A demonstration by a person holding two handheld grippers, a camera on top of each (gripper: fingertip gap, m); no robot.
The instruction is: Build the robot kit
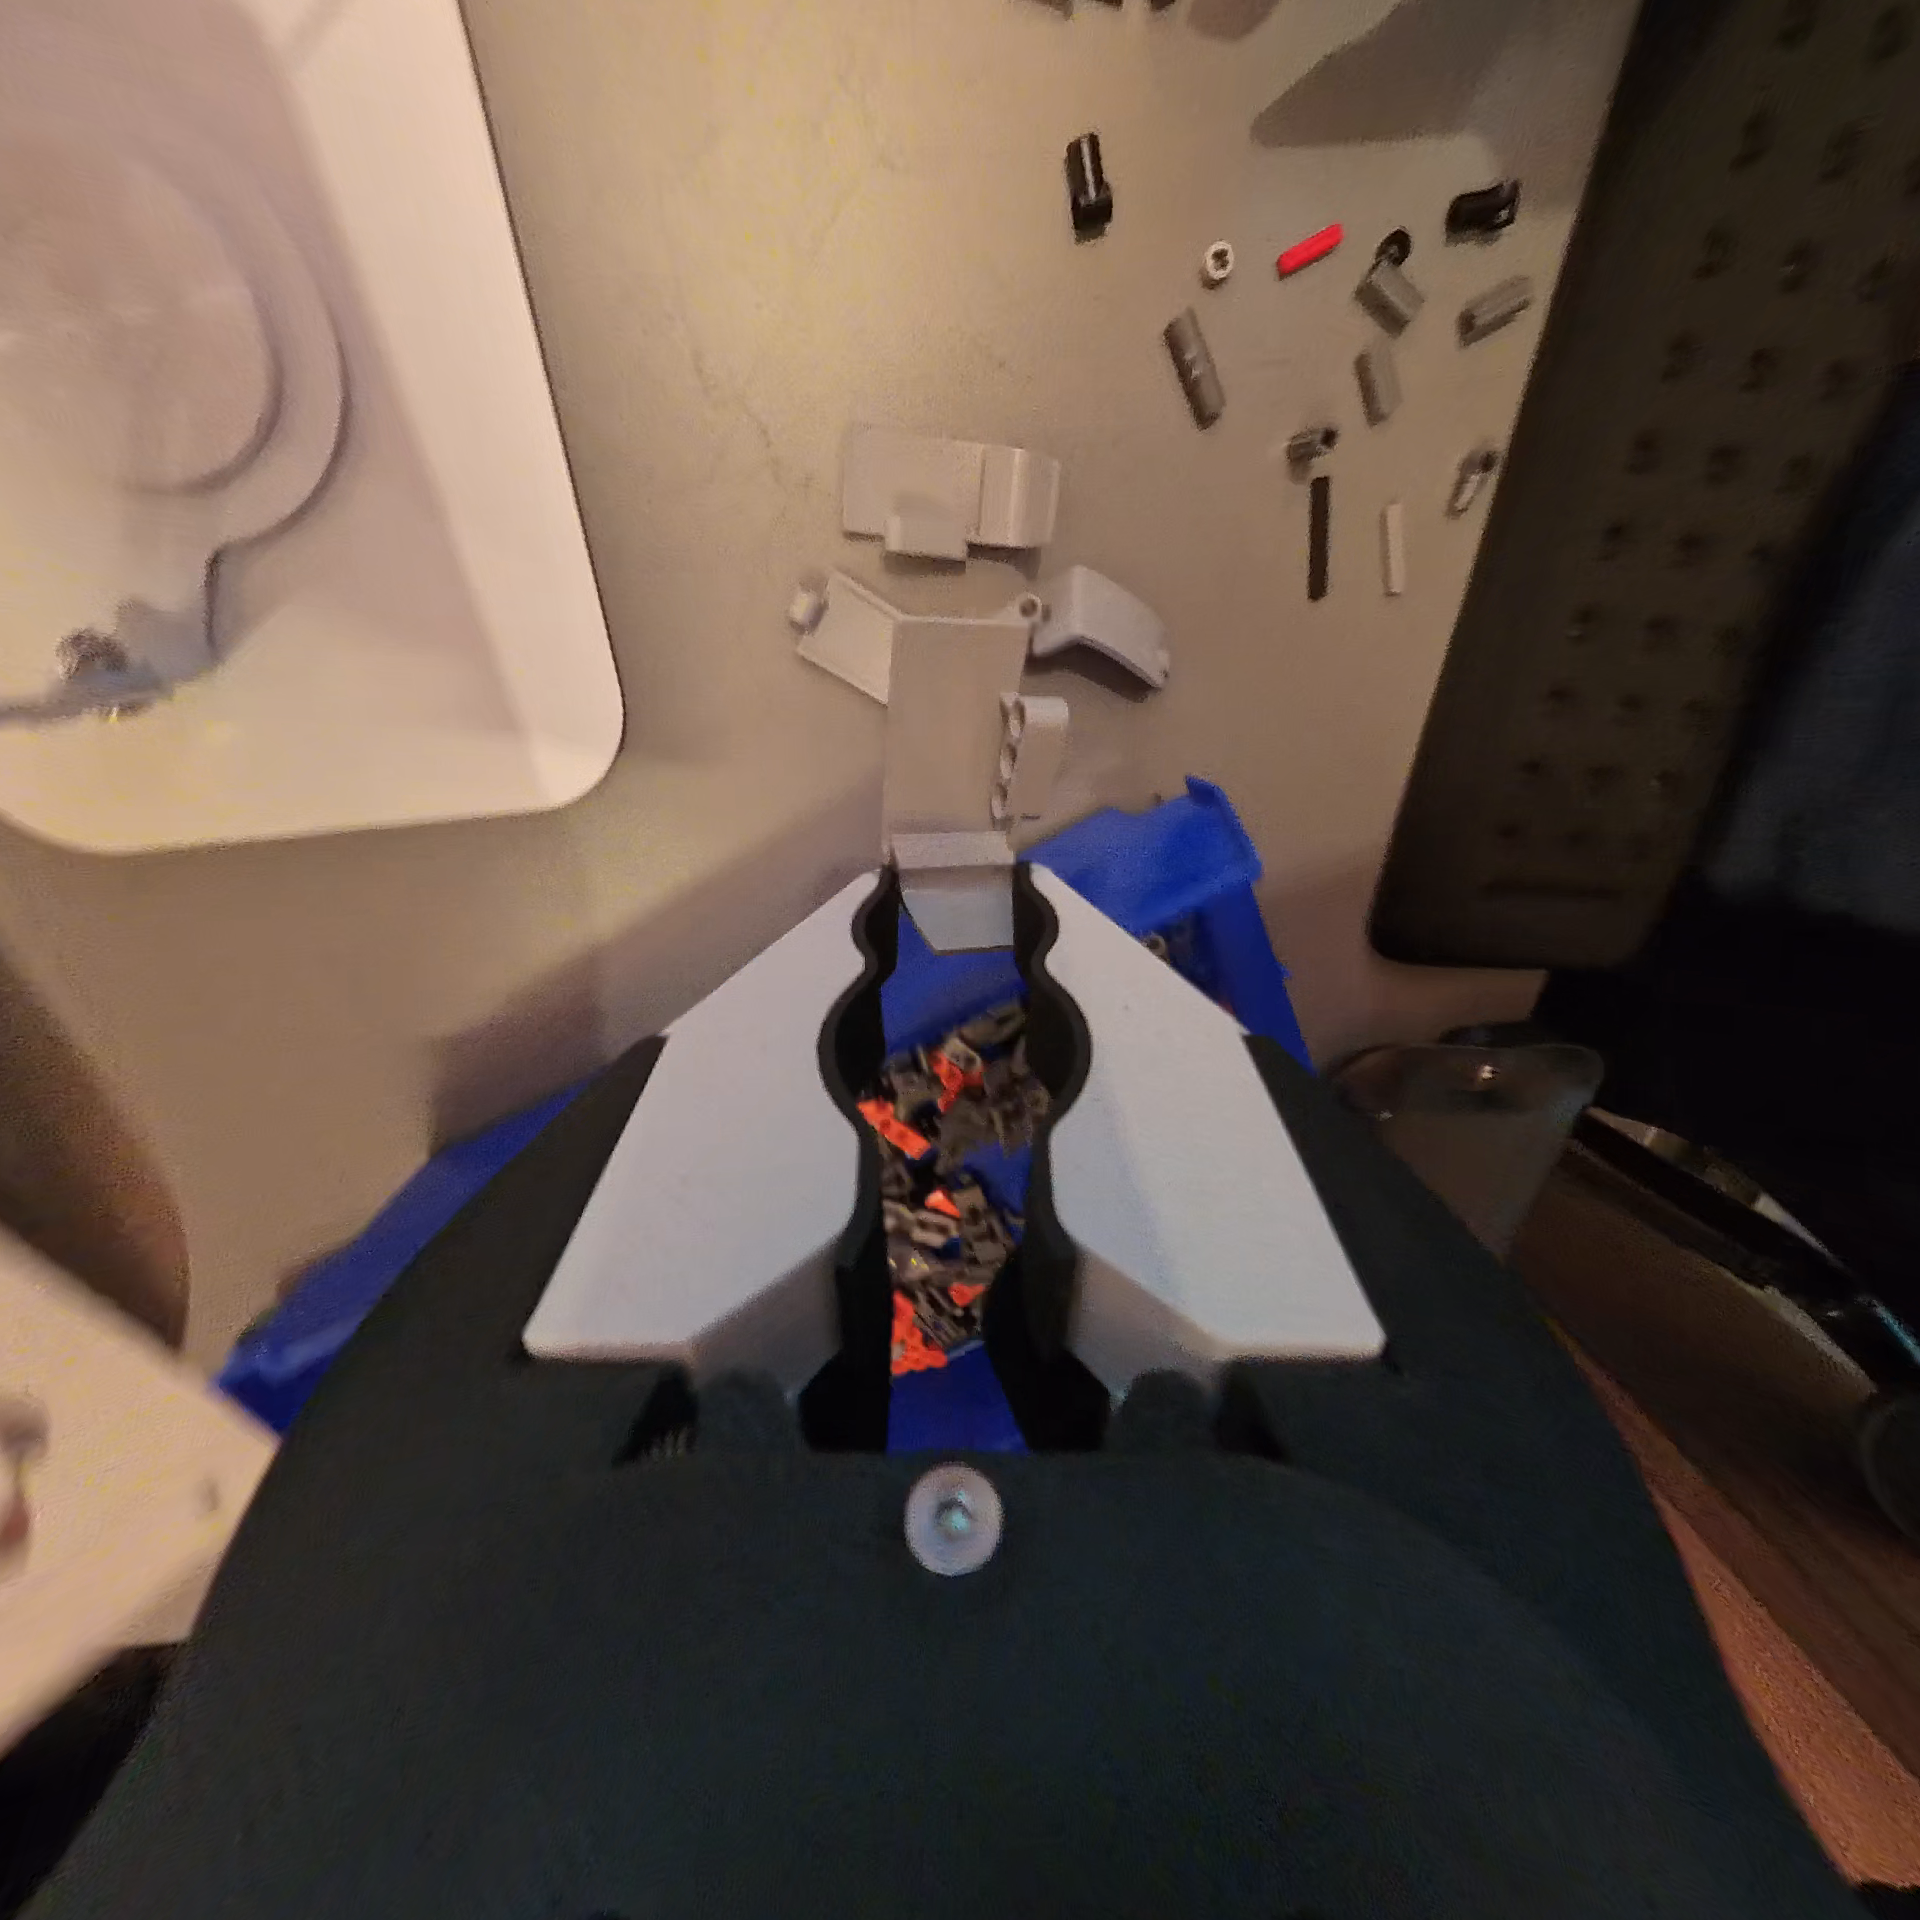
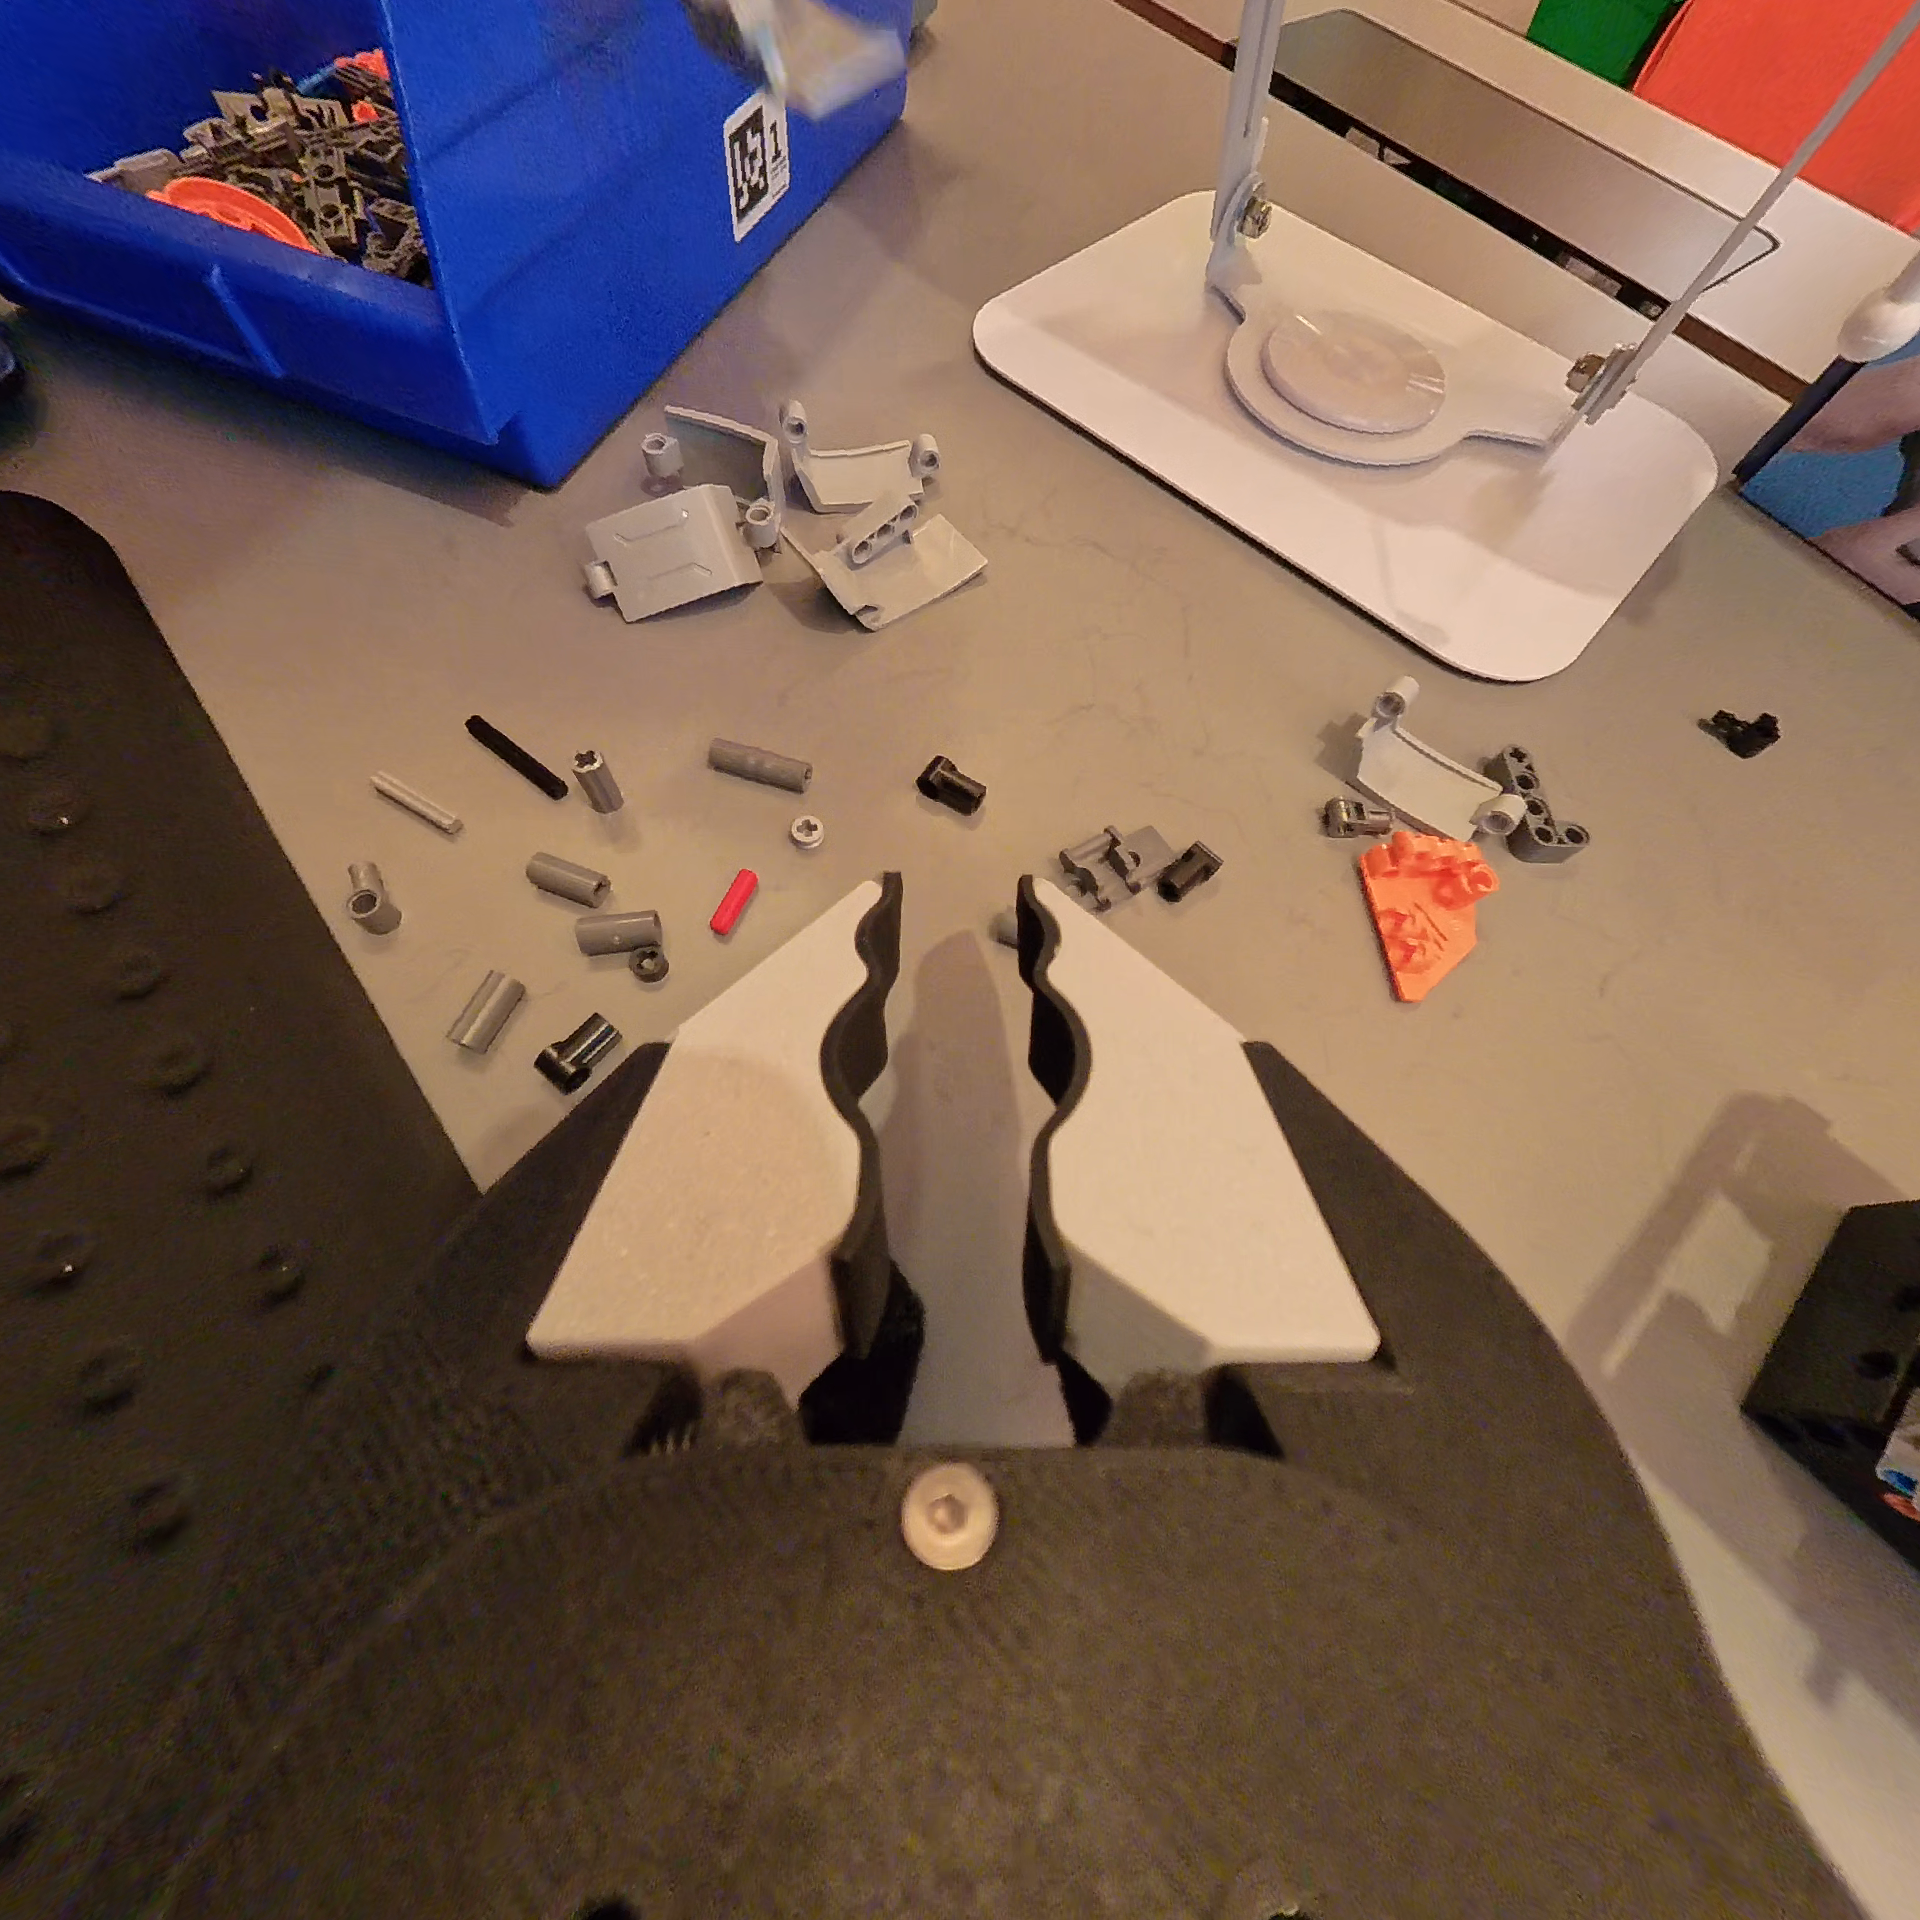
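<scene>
Gripping: the left claw (image 1: 954,894) is closed on the narrow end of a grey panel (image 1: 951,727), pinched only at the fingertips, with the rest of the panel sticking out forward beyond them.
Below the left claw: a blue bin (image 1: 1143,862) of dark and orange parts (image 1: 951,1153) shows through the gap between the fingers; the panel is held above it.
Ahead of the panel: more grey panels (image 1: 951,488) on the table (image 1: 727,312), and small pins (image 1: 1193,366) well apart to the right.
Right claw: the right claw (image 2: 958,904) is partly open and holds nothing; it hangs over bare table, with a red pin (image 2: 734,900) and small grey connectors (image 2: 1112,862) just beside its tips.
Farther out: an orange plate (image 2: 1425,914) and a white stand (image 2: 1455,540) sit well apart from it.
Risk, slip: the hold is shallow and far from the panel's middle, so I judge a jolt could swing it or drop it into the bin, where it would be lost among the parts.
Risk, scatter: lowering the right claw carelessly could knock the loose pins away.
</scene>
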